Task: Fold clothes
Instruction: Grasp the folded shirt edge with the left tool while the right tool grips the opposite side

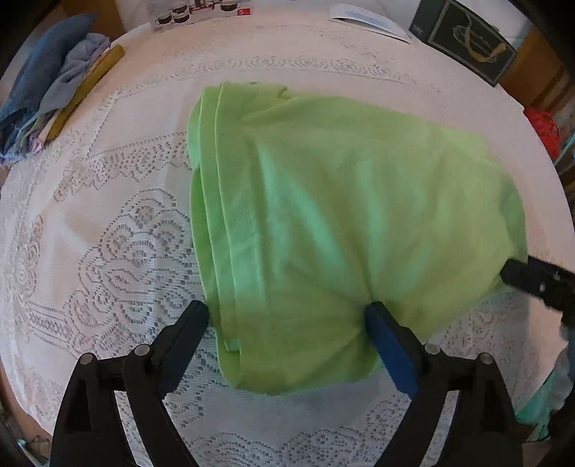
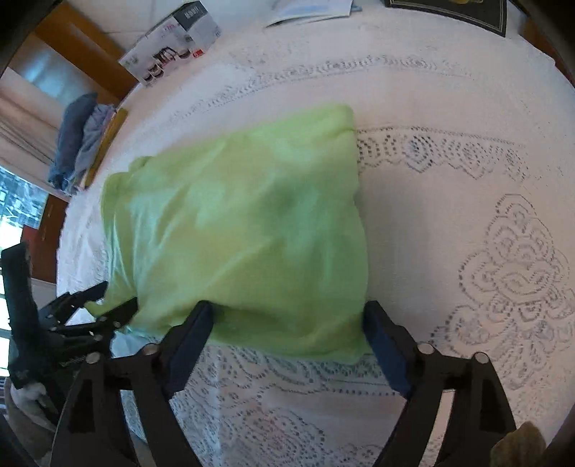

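At the left edge of the round table under its white lace tablecloth point(image 1: 107, 201) we see a stack of folded blue and lilac cloths point(image 1: 46, 89) with a mustard-yellow strip along its side. Behind it, at the far edge, stands a white printed carton showing dark cups point(image 2: 169, 43).

In the middle of the table lies the light green folded garment point(image 1: 341, 215), layered folds showing along its left side and its near edge towards us.

Our left gripper point(image 1: 287, 312) hangs over that near edge with its black, blue-padded jaws spread wide; the cloth lies between them, the pads not pressing on it. Our right gripper point(image 2: 287, 316) stands just as wide over the garment's near right corner, gripping nothing; in the left wrist view one of its fingers pokes in at the cloth's right side.

At the far right edge sit a white leaflet point(image 1: 370, 21) and a dark green box with a gold emblem point(image 1: 467, 39).
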Tool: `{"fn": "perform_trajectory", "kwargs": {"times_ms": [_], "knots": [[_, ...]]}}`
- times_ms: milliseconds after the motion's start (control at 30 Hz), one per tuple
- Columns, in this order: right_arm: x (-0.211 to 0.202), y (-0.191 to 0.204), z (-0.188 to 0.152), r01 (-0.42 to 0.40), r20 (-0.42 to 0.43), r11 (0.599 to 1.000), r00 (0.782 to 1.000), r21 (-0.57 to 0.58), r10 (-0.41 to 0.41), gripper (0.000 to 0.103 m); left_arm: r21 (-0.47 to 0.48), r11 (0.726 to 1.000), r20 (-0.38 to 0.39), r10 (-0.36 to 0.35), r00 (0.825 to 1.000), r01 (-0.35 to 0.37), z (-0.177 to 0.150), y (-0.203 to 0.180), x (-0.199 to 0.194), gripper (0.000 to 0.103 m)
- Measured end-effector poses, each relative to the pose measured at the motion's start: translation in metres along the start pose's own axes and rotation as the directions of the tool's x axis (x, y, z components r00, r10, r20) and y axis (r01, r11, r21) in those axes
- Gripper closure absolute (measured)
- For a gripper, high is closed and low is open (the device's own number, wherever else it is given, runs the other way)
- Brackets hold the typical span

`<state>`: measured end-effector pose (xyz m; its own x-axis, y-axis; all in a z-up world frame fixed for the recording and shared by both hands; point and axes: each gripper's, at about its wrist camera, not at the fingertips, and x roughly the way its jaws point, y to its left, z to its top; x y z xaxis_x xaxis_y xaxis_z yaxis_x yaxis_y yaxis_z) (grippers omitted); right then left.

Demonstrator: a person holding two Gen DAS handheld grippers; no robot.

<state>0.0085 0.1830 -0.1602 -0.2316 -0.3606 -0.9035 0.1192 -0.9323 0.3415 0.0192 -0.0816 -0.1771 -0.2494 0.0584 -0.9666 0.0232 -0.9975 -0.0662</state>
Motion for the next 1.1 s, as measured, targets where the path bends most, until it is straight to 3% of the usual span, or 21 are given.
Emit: {"fn": "perform_trajectory", "kwargs": {"times_ms": [67, 233, 300, 333, 367, 467, 500, 533, 633, 733, 767, 833, 933, 1100], "knots": [[0.005, 0.003, 0.0, -0.011, -0.001, 1.0, 1.0, -0.011, 0.011, 0.001, 0.003, 1.0, -0.003, -0.009, 1.0, 0.009, 0.002, 0.0, 0.001, 0.006], [0.01, 0.01, 0.003, 0.022, -0.022, 0.999, 1.0, -0.024, -0.022, 0.0, 0.012, 1.0, 0.0, 0.006, 1.0, -0.006, 0.005, -0.002, 0.001, 0.002], [0.007, 0.008, 0.006, 0.045, -0.036, 0.999, 0.998, -0.005, -0.045, 0.017, 0.009, 1.0, -0.001, 0.007, 1.0, -0.007, 0.006, 0.0, -0.001, 0.006], [0.005, 0.006, 0.006, 0.058, -0.036, 0.998, 0.998, 0.0, -0.058, 0.034, 0.004, 1.0, 0.002, 0.01, 1.0, -0.01, 0.006, 0.002, -0.003, 0.01], [0.002, 0.003, 0.007, 0.052, -0.031, 0.999, 0.998, 0.004, -0.052, 0.042, -0.001, 1.0, 0.004, 0.013, 1.0, -0.013, 0.007, 0.004, -0.005, 0.013], [0.002, 0.004, 0.007, 0.072, -0.042, 0.997, 0.996, -0.04, -0.074, 0.058, -0.021, 0.999, -0.001, -0.035, 0.999, 0.035, 0.006, 0.012, -0.018, 0.054], [0.001, 0.004, 0.005, 0.082, -0.061, 0.995, 0.994, -0.061, -0.085, 0.06, -0.029, 0.997, -0.013, -0.066, 0.998, 0.065, 0.004, 0.017, -0.021, 0.074], [-0.001, 0.002, 0.004, 0.084, -0.077, 0.994, 0.993, -0.071, -0.089, 0.066, -0.041, 0.996, -0.028, -0.086, 0.996, 0.085, 0.002, 0.024, -0.023, 0.079], [-0.008, -0.015, -0.003, 0.086, -0.118, 0.995, 0.989, -0.051, -0.092, 0.073, -0.081, 0.989, -0.058, -0.131, 0.99, 0.126, -0.003, 0.046, -0.029, 0.078], [-0.025, -0.032, -0.003, 0.053, -0.1, 0.998, 0.994, 0.017, -0.051, 0.072, -0.1, 0.983, 0.01, -0.157, 0.988, 0.157, 0.005, 0.062, -0.052, 0.075], [-0.031, -0.035, -0.002, 0.027, -0.082, 0.999, 0.996, 0.031, -0.025, 0.07, -0.095, 0.984, 0.049, -0.147, 0.988, 0.151, 0.01, 0.064, -0.059, 0.071], [-0.042, -0.038, 0.006, -0.066, -0.025, 0.995, 0.997, 0.07, 0.068, 0.07, -0.092, 0.985, 0.123, -0.135, 0.983, 0.146, 0.023, 0.067, -0.067, 0.05], [-0.042, -0.035, 0.02, -0.147, 0.02, 0.985, 0.989, 0.087, 0.146, 0.068, -0.101, 0.983, 0.15, -0.135, 0.979, 0.151, 0.043, 0.061, -0.053, 0.05], [-0.024, -0.029, 0.031, -0.125, 0.004, 0.988, 0.992, 0.092, 0.125, 0.067, -0.091, 0.988, 0.108, -0.115, 0.988, 0.125, 0.029, 0.021, -0.005, 0.05]]}}
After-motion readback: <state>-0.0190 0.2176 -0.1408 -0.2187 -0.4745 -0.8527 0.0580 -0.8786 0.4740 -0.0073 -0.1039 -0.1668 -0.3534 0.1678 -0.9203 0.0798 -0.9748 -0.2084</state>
